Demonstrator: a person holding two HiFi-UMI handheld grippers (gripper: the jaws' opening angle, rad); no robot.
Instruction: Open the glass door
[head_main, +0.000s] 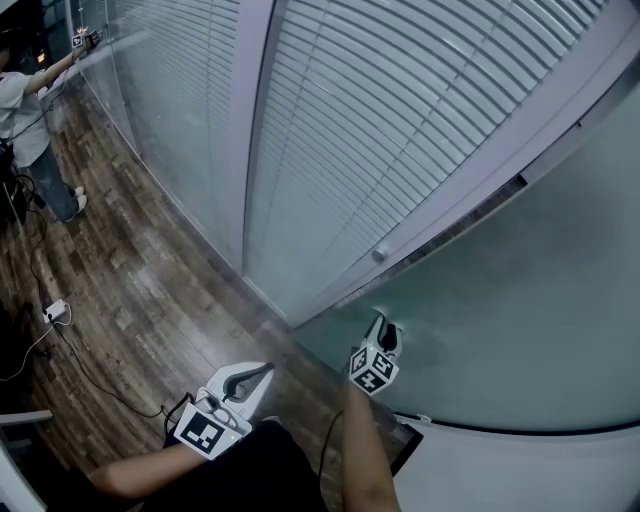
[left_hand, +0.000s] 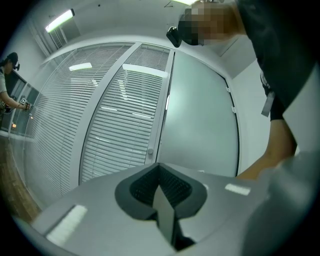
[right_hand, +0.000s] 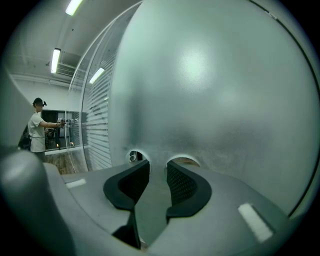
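Right gripper view: the frosted glass door (right_hand: 215, 90) fills my 12 o'clock, dead ahead of the right tool (right_hand: 157, 165). Its jaws stand apart with nothing between them. The tips are close enough to the pane to be mirrored in it, but I can't tell whether they touch.

From the head view, a small round knob (head_main: 380, 255) sits on the frame at that tool's 12 o'clock. The left tool (head_main: 262, 375) hangs at its 8 o'clock, clear of the glass, jaws together. Each tool's cube (head_main: 372, 370) carries black-and-white square markers. Slatted blinds (head_main: 400, 90) run off toward 11 o'clock.
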